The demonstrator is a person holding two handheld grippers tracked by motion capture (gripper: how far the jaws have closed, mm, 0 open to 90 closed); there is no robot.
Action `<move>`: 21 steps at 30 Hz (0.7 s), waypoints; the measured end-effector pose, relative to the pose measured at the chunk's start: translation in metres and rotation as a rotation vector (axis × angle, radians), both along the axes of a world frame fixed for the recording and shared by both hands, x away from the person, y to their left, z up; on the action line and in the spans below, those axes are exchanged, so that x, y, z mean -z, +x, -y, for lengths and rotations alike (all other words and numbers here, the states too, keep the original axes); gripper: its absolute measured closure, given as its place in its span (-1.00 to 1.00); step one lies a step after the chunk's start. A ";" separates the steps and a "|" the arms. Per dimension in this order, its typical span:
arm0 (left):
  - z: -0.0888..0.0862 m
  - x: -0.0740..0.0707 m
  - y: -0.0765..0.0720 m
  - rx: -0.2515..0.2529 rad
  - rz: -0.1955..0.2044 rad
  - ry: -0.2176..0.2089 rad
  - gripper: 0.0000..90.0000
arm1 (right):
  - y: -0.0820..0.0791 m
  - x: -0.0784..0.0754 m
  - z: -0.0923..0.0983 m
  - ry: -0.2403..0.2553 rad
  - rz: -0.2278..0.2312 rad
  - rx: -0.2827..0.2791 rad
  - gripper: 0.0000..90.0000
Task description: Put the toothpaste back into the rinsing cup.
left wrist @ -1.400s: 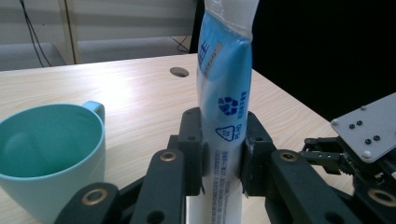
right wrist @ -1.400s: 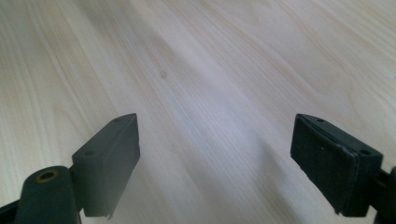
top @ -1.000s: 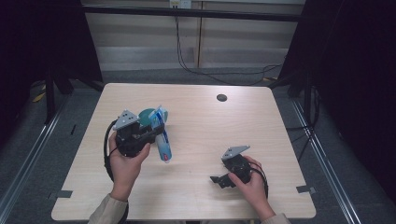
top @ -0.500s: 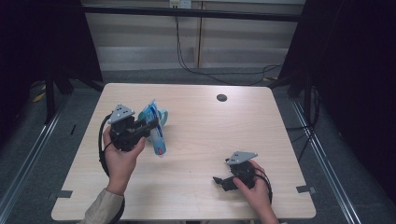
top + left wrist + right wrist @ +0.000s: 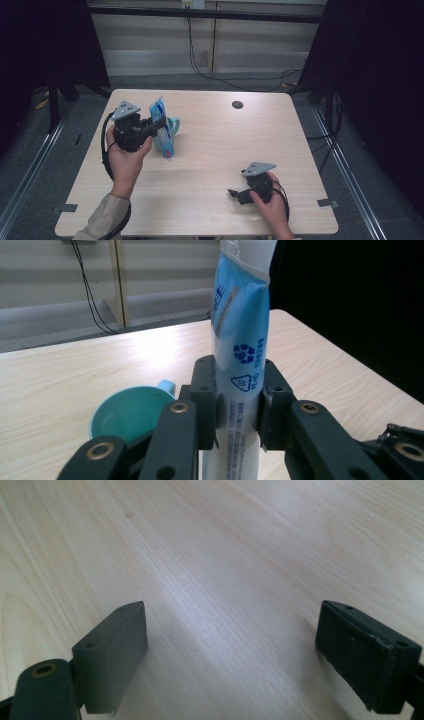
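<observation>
While clamped on tube [image 5: 239, 365], left tongs [image 5: 236, 405].

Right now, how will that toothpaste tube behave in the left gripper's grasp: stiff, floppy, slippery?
The toothpaste tube probably gives: its body looks pinched where the left gripper clamps it. It holds upright above the fingers, so fairly stiff. The glossy skin may slip. Likely light.

Left gripper [image 5: 152, 125], black two-jaw tool clamping blue-and-white plastic tube [image 5: 163, 127]: moved toward table's left edge and slightly toward far edge. Tube swung from slanted to near upright, crimped end up, cap end low near tabletop. Teal plastic cup [image 5: 171, 131], earlier largely hidden behind gripper, now shows beside tube's far side. Right gripper [image 5: 239, 192], black, jaws apart: slid back toward near edge, resting low on light wooden table [image 5: 215, 150].
</observation>
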State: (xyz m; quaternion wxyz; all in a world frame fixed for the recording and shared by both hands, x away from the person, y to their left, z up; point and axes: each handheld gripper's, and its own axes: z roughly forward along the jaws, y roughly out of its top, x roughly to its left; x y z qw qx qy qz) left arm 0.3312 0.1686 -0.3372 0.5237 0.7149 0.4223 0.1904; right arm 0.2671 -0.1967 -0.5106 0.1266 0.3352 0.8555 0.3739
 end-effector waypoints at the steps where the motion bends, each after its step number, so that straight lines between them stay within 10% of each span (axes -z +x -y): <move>1: 0.000 -0.001 0.001 -0.001 0.003 0.000 0.64 | 0.000 0.000 0.000 0.000 -0.002 0.002 -0.72; 21: 0.005 -0.021 0.023 -0.015 0.027 0.011 0.64 | 0.000 0.000 0.000 0.001 -0.002 0.000 -0.72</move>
